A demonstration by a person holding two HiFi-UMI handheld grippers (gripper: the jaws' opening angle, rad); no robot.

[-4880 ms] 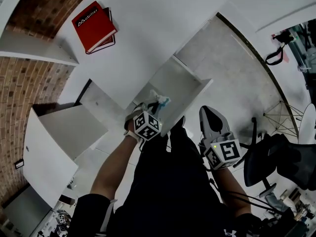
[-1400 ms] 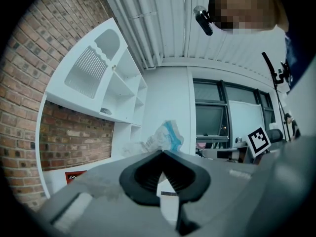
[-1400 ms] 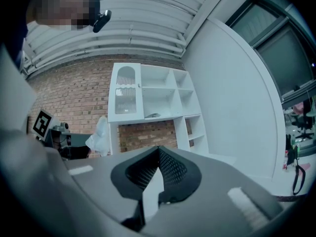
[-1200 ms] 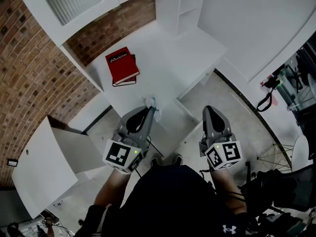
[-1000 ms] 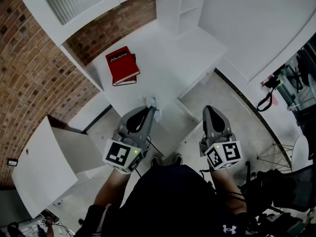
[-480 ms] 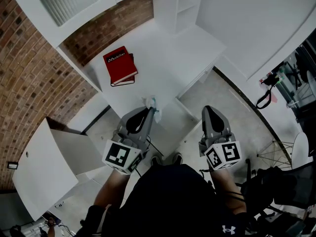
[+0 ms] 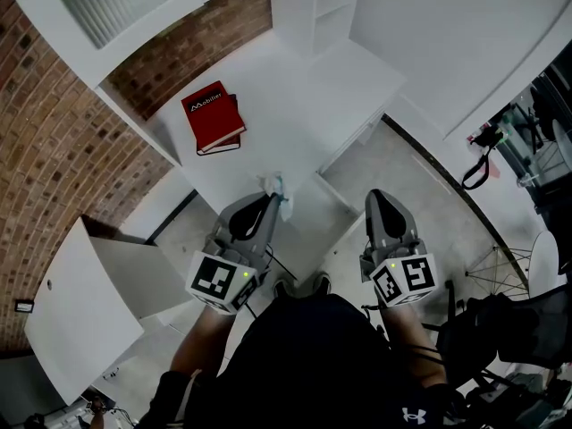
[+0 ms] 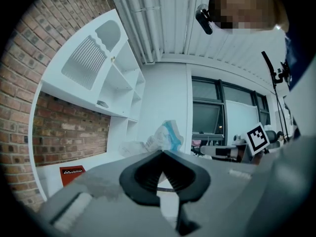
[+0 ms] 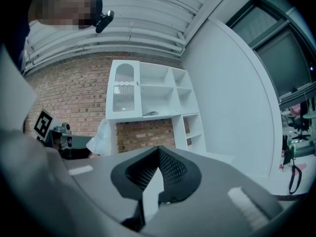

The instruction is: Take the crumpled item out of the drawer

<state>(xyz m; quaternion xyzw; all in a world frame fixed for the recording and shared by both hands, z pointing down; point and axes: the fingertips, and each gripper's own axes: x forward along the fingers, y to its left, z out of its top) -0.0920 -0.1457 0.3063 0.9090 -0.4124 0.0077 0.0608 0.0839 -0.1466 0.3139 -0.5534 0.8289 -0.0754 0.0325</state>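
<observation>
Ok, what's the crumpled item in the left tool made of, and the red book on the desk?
Crumpled item: thin plastic film, likely a wrapper; translucent white with blue print, sharp creases.
Red book: matte hardcover, probably card or cloth; white lettering, stiff flat cover.

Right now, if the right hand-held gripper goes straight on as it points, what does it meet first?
Probably the white shelf unit at the back of the desk. The right hand-held gripper seems to aim just over the desk, though depth is unclear.
</observation>
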